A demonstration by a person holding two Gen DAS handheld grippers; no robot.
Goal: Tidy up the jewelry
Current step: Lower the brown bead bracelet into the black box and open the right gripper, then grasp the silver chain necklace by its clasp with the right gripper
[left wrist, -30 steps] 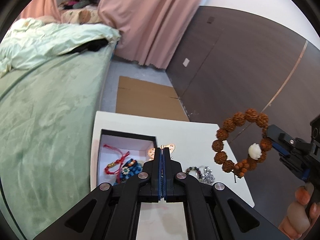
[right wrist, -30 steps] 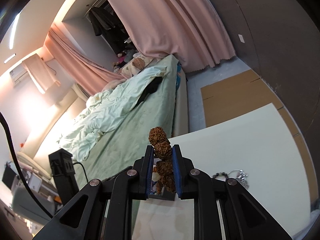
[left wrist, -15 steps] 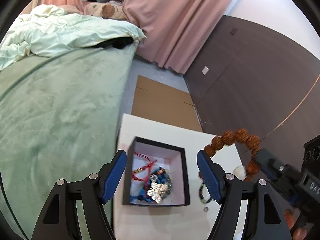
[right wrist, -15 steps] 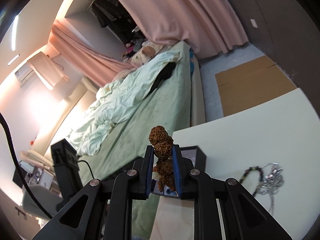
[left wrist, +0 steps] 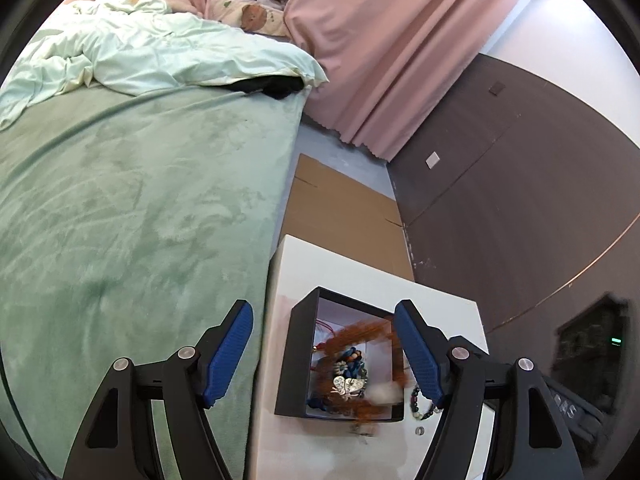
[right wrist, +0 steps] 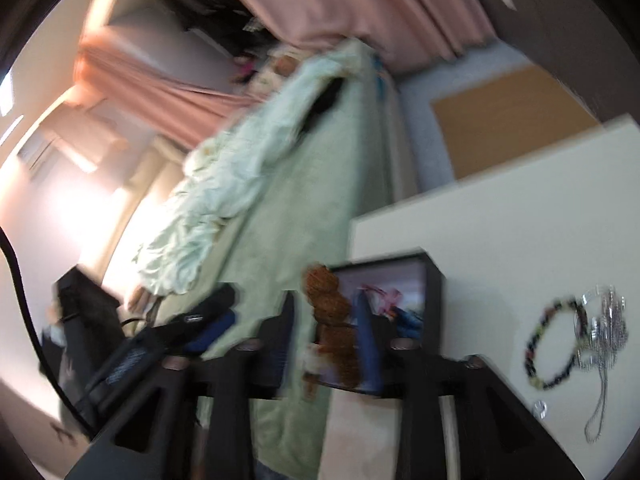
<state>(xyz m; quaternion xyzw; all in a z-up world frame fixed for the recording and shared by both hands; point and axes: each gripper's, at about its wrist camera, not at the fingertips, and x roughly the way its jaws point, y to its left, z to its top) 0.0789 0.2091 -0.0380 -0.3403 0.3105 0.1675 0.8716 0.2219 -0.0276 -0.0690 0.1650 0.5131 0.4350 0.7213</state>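
Right wrist view is smeared w/ motion blur: right gripper [right wrist: 326, 336] pads soft-edged, jaws opening, brown bead bracelet [right wrist: 332, 320] between them, contact unreadable. In left view the bracelet [left wrist: 360, 360] is a streak over the black box [left wrist: 294, 360]. Box contents partly hidden. Small ring [left wrist: 419, 430] too tiny to identify.

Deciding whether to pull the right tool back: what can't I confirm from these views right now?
- Brown bead bracelet: left wrist view, motion-smeared over the black box; landed or not, unclear.
- Right tool, jaws opening: right wrist view blurred; whether its pads touch the bracelet between them is unclear.
- Box contents: left wrist view, partly hidden by that smear.
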